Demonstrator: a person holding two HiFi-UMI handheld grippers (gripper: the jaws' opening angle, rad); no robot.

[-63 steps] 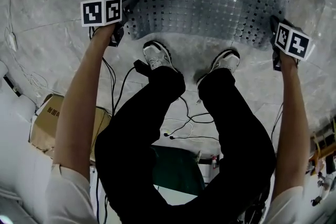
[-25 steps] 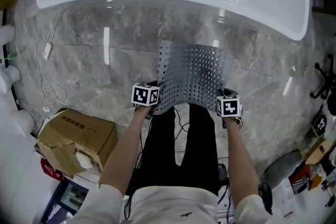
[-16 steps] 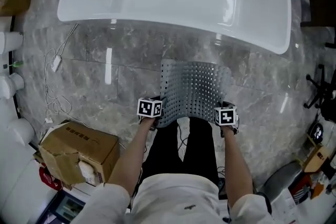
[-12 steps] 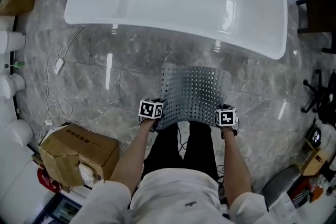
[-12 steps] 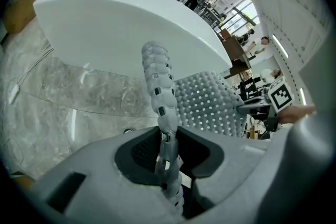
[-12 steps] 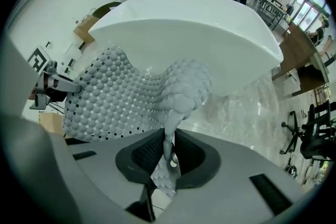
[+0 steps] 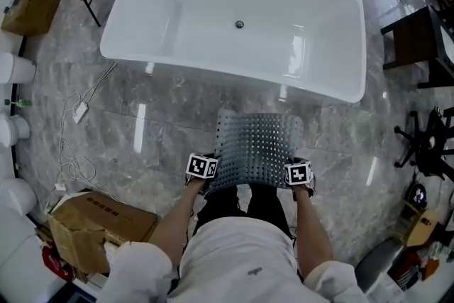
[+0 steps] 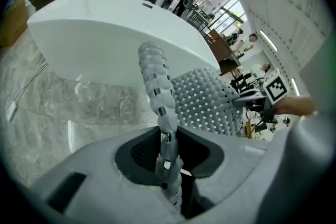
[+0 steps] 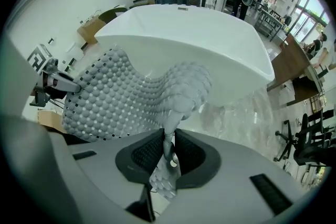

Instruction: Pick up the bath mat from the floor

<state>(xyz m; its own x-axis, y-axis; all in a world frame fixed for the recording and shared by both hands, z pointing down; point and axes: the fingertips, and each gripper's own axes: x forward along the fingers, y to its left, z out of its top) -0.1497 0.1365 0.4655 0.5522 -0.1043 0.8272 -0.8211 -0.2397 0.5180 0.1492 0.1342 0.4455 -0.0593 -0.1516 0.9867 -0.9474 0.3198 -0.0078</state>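
Observation:
The bath mat (image 7: 257, 149) is grey, bumpy and full of small holes. It hangs lifted off the floor in front of the person, stretched between both grippers. My left gripper (image 7: 204, 170) is shut on its near left corner (image 8: 164, 136), the mat's edge (image 8: 156, 86) rising straight from the jaws. My right gripper (image 7: 298, 175) is shut on the near right corner (image 9: 167, 150), with the mat (image 9: 126, 97) sagging away to the left. Each gripper view shows the other gripper's marker cube (image 8: 275, 87) (image 9: 38, 59) at the mat's far side.
A white bathtub (image 7: 170, 25) stands ahead on the grey marble floor (image 7: 142, 124). A torn cardboard box (image 7: 92, 227) lies at lower left, with a white cable (image 7: 78, 138) beside it. A dark table (image 7: 418, 46) and an office chair (image 7: 429, 145) stand at right.
The person has stood up from a crouch, raising the mat off the floor with both grippers. The view has pulled back and tilted forward, and the whole bathtub now shows.

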